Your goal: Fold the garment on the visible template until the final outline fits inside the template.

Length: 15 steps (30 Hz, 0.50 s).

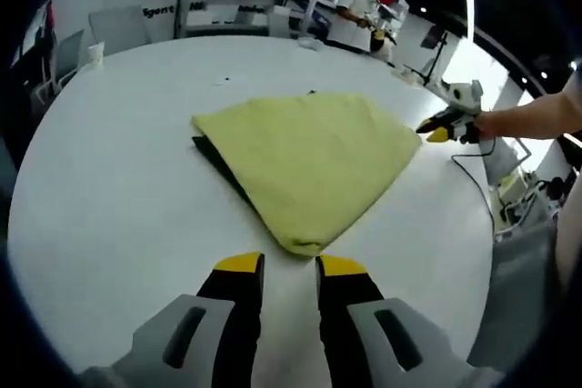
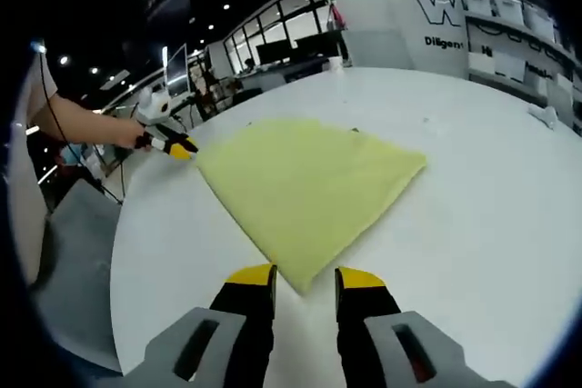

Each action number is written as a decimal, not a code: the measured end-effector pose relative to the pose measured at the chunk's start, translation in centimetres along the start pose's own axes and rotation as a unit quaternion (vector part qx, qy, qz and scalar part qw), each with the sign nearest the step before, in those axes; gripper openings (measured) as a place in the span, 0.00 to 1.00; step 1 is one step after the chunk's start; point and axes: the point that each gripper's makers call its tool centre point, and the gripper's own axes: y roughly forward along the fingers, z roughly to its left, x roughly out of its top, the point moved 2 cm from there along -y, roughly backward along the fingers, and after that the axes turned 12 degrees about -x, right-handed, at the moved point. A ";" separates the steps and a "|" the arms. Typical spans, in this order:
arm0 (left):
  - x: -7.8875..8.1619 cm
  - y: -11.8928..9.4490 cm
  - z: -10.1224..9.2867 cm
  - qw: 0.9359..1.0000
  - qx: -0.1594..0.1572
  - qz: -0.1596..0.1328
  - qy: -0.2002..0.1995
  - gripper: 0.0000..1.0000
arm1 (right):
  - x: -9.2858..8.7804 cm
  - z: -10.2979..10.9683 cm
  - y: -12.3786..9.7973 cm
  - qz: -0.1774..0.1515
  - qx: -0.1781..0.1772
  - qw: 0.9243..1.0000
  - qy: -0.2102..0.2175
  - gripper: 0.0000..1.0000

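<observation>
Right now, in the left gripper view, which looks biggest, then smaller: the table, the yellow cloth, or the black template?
1. White table
2. Yellow cloth
3. Black template, mostly hidden underneath, so its true size is unsure.

Left gripper: grey body, black jaws, yellow tips.

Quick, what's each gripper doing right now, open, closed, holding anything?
Left gripper: open, holding nothing, jaws just short of the yellow garment corner.
Right gripper: open, holding nothing, jaws either side of the garment's near corner.
</observation>
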 end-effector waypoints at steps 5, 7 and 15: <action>-0.4 0.8 0.4 1.000 0.003 -0.005 -0.012 0.20 | -0.1 -0.2 -0.3 -0.003 -0.005 1.000 0.003 0.17; -0.5 1.1 0.4 1.000 0.002 -0.008 -0.011 0.17 | -0.2 -0.1 -0.3 0.000 -0.006 1.000 -0.001 0.16; -0.3 1.4 0.6 1.000 0.009 -0.014 -0.014 0.12 | -1.0 0.8 0.1 0.008 0.004 1.000 -0.004 0.14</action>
